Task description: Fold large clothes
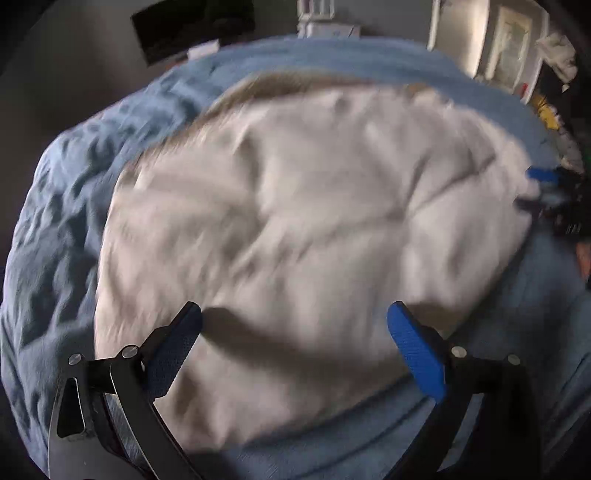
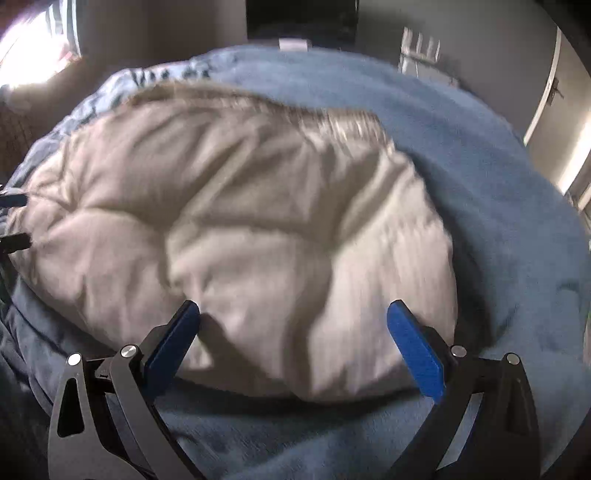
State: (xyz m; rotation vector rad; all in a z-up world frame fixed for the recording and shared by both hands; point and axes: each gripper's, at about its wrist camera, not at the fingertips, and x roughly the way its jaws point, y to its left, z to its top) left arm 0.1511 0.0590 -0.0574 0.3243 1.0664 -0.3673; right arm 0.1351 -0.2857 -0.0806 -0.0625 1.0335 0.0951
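A large pale beige garment (image 1: pixel 295 221) lies spread and wrinkled on a blue bedspread (image 1: pixel 62 229), with a darker ribbed edge at its far side. It also shows in the right wrist view (image 2: pixel 240 229). My left gripper (image 1: pixel 295 325) is open and empty, hovering over the garment's near edge. My right gripper (image 2: pixel 293 325) is open and empty over the garment's near edge too. The right gripper shows in the left wrist view (image 1: pixel 535 188) at the garment's right edge. The left gripper shows at the left edge of the right wrist view (image 2: pixel 11 218). Both views are motion-blurred.
The blue bedspread (image 2: pixel 480 184) covers the whole bed. A dark screen (image 1: pixel 192 29) and a white object (image 1: pixel 321 18) stand beyond the bed's far edge. A door and clutter (image 1: pixel 554 74) are at the right. A bright window (image 2: pixel 33 48) is at the far left.
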